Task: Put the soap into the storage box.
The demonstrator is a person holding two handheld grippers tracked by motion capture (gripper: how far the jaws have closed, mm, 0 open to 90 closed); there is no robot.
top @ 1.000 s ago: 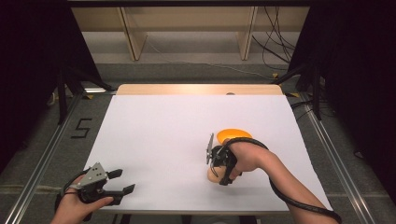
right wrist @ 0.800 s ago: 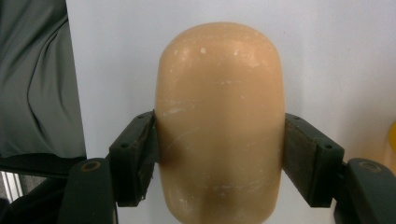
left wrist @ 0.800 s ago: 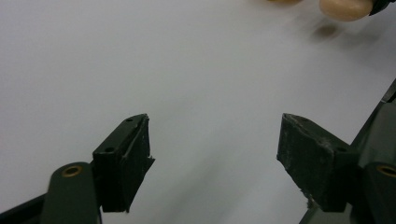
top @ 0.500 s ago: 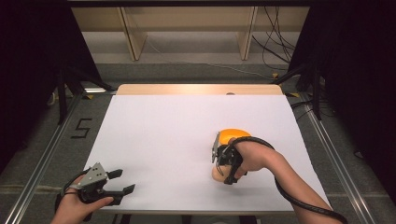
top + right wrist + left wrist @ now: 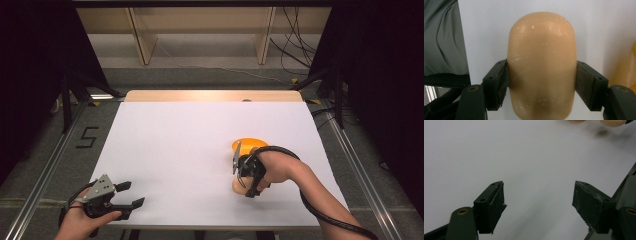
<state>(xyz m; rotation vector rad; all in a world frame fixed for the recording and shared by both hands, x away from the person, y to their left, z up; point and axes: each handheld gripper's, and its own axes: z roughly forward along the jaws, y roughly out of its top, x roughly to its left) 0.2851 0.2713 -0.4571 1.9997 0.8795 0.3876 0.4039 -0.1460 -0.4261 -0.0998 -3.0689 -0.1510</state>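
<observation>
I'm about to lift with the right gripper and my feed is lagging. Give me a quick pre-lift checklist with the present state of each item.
1. Right gripper shut on the smooth tan rounded plastic piece: ok, its fingers press both sides.
2. Grip centred on the tan piece: ok in the right gripper view.
3. Tan piece apart from the orange rounded dish: cannot tell; they lie close together in the high view.
4. Left gripper out of the way: ok, it sits open at the near left corner of the white table.
5. Left gripper's fingers hold nothing: ok.
</observation>
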